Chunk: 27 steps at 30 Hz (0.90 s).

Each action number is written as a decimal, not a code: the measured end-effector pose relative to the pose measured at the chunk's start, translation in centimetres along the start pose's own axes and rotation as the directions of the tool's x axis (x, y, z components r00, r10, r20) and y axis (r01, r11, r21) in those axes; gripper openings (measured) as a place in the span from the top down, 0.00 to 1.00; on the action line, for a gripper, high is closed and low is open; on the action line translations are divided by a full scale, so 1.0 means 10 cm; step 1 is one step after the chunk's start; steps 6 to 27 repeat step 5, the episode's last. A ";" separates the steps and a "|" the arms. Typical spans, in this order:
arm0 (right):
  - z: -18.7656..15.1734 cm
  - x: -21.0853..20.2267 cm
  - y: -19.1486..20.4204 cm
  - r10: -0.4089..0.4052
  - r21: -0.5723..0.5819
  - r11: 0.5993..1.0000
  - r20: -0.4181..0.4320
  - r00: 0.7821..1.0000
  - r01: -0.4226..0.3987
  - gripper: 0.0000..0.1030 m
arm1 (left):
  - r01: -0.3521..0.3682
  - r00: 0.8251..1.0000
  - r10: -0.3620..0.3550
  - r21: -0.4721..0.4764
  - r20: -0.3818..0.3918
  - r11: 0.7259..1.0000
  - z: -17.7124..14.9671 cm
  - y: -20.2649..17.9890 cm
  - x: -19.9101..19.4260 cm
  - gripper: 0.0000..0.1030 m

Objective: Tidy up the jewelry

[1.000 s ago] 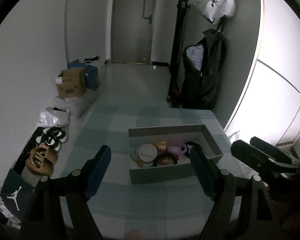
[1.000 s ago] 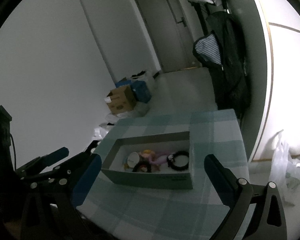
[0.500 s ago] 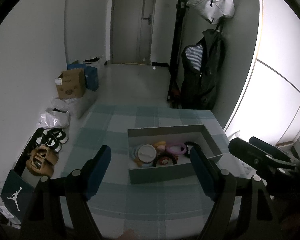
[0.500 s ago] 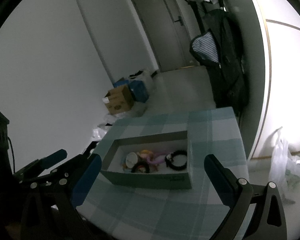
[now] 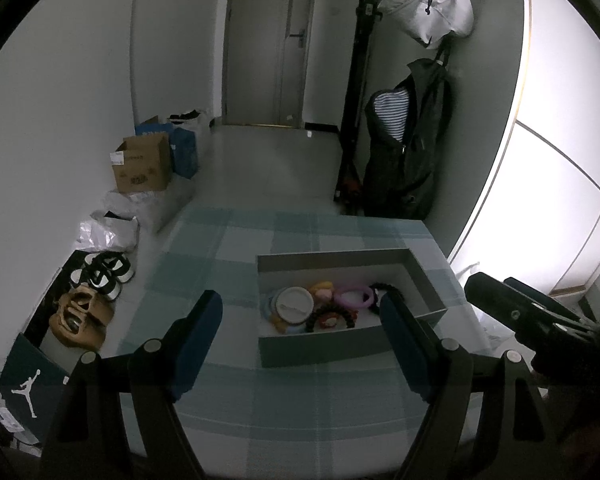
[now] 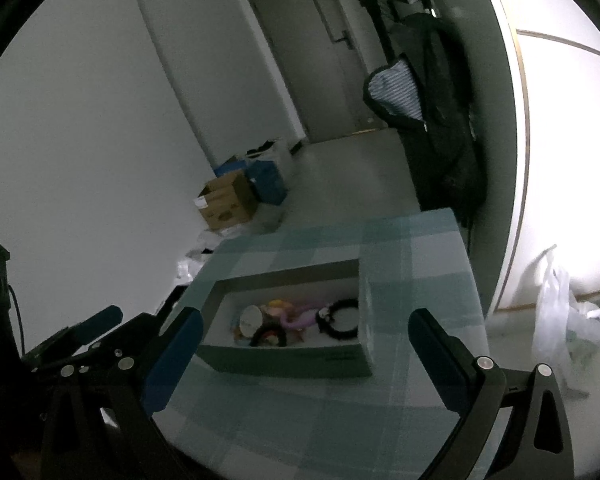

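Note:
A grey open box (image 5: pixel 332 348) (image 6: pixel 284 364) stands on a table with a pale green checked cloth (image 5: pixel 236 256) (image 6: pixel 412 248). Inside lie a white round case (image 5: pixel 296 305) (image 6: pixel 249 317), a purple ring (image 5: pixel 354 296) (image 6: pixel 304 318), a black beaded bracelet (image 5: pixel 386 289) (image 6: pixel 340 322) and a dark bracelet with an orange piece (image 5: pixel 332 318) (image 6: pixel 269 336). My left gripper (image 5: pixel 302 324) is open, above the table just in front of the box, with nothing between its blue pads. My right gripper (image 6: pixel 304 344) is open too, near the box's front right corner, empty.
The table's far edge drops to a grey floor. On the floor at the left are a cardboard box (image 5: pixel 142 168), plastic bags (image 5: pixel 108 232), shoes (image 5: pixel 82 314) and a shoe box (image 5: pixel 24 392). A black jacket (image 5: pixel 412 152) hangs at the right. A white bag (image 6: pixel 560 308) lies on the floor.

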State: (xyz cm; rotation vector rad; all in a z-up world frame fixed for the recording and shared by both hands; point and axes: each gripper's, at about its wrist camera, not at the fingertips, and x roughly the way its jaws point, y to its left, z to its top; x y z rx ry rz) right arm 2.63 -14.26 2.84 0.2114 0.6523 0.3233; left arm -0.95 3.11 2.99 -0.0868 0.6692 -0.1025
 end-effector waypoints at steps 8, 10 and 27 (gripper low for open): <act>0.00 0.02 0.02 -0.002 -0.012 1.000 -0.004 1.000 0.002 0.00 | 0.025 0.999 -0.025 0.009 0.030 1.000 0.03 0.01 -0.04 0.25; 0.00 0.02 0.02 -0.002 -0.012 1.000 -0.004 1.000 0.002 0.00 | 0.025 0.999 -0.025 0.009 0.030 1.000 0.03 0.01 -0.04 0.25; 0.00 0.02 0.02 -0.002 -0.012 1.000 -0.004 1.000 0.002 0.00 | 0.025 0.999 -0.025 0.009 0.030 1.000 0.03 0.01 -0.04 0.25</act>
